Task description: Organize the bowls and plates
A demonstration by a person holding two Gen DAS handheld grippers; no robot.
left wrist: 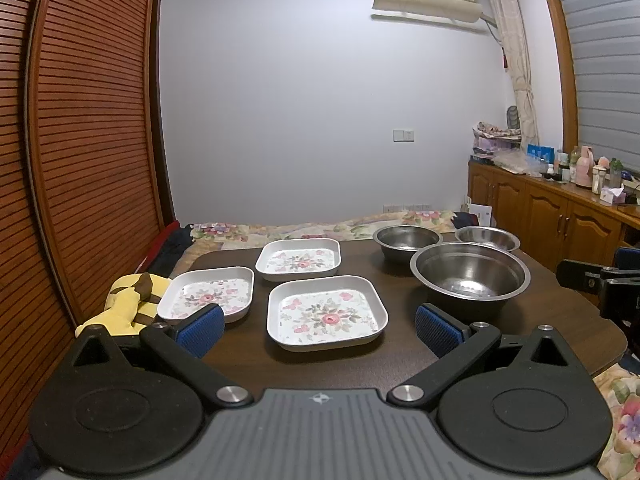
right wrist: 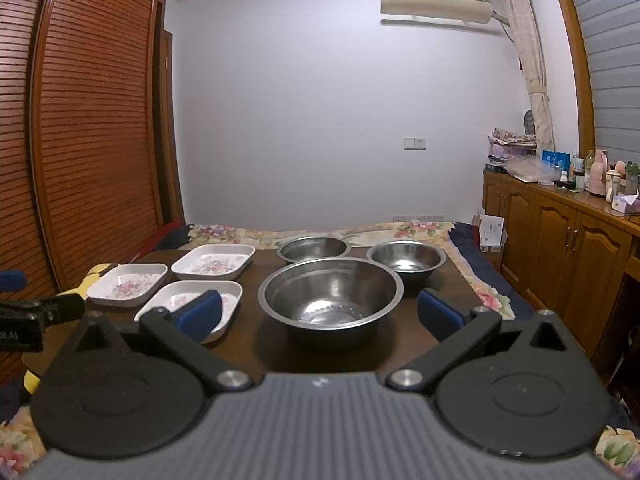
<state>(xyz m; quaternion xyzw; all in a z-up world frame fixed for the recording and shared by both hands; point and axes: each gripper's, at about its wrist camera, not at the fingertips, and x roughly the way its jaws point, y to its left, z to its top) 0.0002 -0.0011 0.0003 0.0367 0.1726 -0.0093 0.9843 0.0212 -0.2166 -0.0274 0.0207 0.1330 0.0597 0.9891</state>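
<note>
Left gripper (left wrist: 320,330): jaws spread wide, nothing between the pads; it hovers low over the near edge of the table (left wrist: 568,320), facing the plates.
Right gripper (right wrist: 320,314): likewise released and empty; it faces the bowls.
Plates: three white square floral dishes on the left half of the table, each lying flat and separate: near plate (left wrist: 327,312), left plate (left wrist: 208,294), far plate (left wrist: 298,259). None is stacked.
Bowls: three steel bowls on the right half: large bowl (right wrist: 330,298) nearest, two small ones behind it, back-left bowl (right wrist: 313,249) and back-right bowl (right wrist: 406,261). None is nested.
Contents: every plate and bowl appears empty; glints in the bowl bottoms look like reflections, though a film of water cannot be ruled out.
Progress: judged not yet begun.
Risk, grip: plate rims are low and glossy, bowl walls smooth and curved; a shallow pinch could let either slide out.
Risk, collision: the left plate sits near the table's edge beside a yellow toy (left wrist: 128,304); a sideways nudge could push it off.
Risk, nesting: a small bowl dropped off-centre into the large one may rock or clang.
Risk, arms: both grippers work close together and could cross.
</note>
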